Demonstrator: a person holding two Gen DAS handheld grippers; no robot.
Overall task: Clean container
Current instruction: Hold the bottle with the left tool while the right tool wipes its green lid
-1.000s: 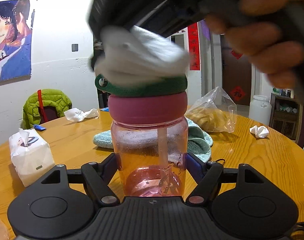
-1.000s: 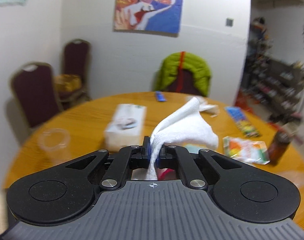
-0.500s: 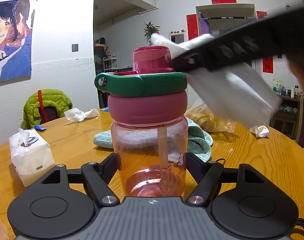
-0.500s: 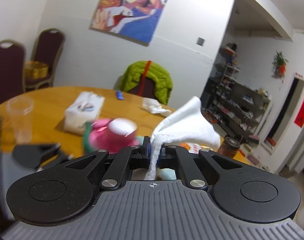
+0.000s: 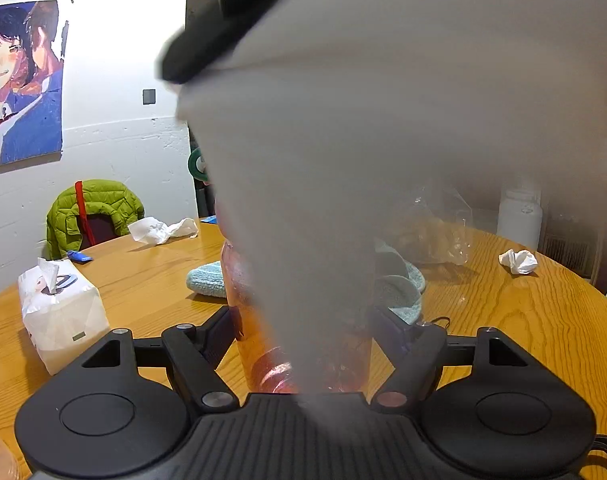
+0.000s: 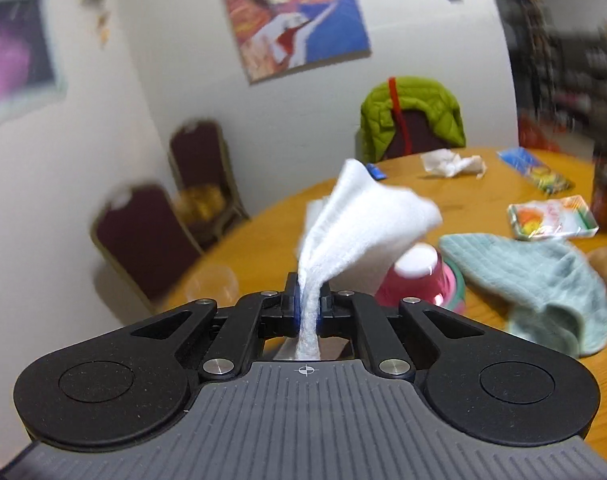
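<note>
At frame centre: left gripper (image 5: pixel 303 332) jaws clamped on pink bottle (image 5: pixel 255 320) | right gripper (image 6: pixel 309 304) jaws clamped on white cloth (image 6: pixel 363 220) | tabletop (image 5: pixel 523 320).

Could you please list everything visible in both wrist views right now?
bottle: one, pink, clamped upright in the left hand-held gripper
cloth: one, white, pinched in the right hand-held gripper
towel: one, pale blue, on the table beside the bottle
tissue box: one, white, at the table's edge
crumpled tissues: two, white, on the table
table: one, round, wooden
jacket: one, green, over a chair
left hand-held gripper: black
right hand-held gripper: black
</note>
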